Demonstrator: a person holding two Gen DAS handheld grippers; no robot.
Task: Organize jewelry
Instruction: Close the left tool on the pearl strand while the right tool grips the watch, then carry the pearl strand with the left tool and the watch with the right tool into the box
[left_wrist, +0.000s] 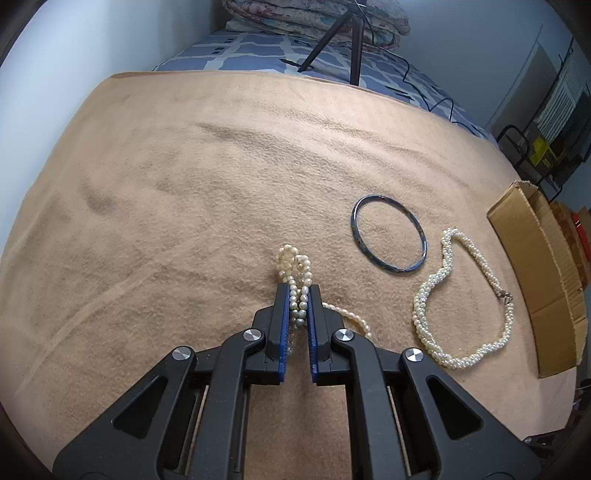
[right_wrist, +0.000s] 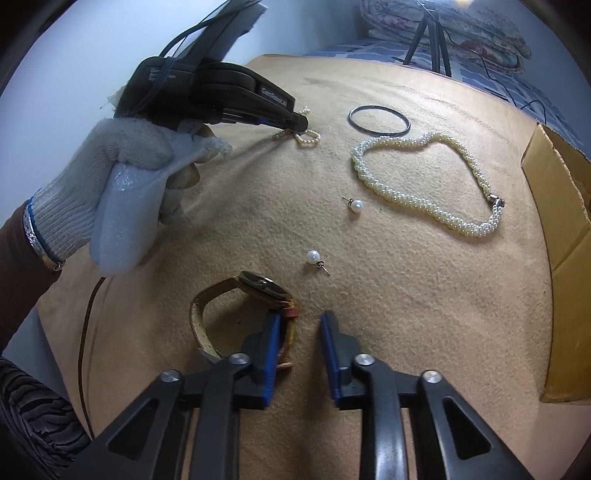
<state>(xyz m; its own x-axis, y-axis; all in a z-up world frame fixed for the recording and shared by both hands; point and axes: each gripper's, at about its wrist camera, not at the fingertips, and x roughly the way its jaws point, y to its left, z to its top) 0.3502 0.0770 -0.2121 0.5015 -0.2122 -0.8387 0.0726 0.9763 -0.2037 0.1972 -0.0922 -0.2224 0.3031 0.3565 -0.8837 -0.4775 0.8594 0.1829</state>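
Pearls sit pinched between the pads of the left claw (left_wrist: 298, 308): a bunched pearl strand (left_wrist: 293, 266) on the tan blanket (left_wrist: 184, 184), its tail trailing right. Lifting slowly should keep loose loops from snagging the bangle (left_wrist: 388, 236) or the twisted pearl necklace (left_wrist: 461, 295) nearby. Right claw (right_wrist: 299, 354) hangs spread, its left finger touching the watch (right_wrist: 255, 291).

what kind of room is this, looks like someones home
Most likely a bedroom. The jewelry lies on a tan blanket over a bed with a blue patterned sheet and a folded quilt at the far end. A tripod stands on the bed.
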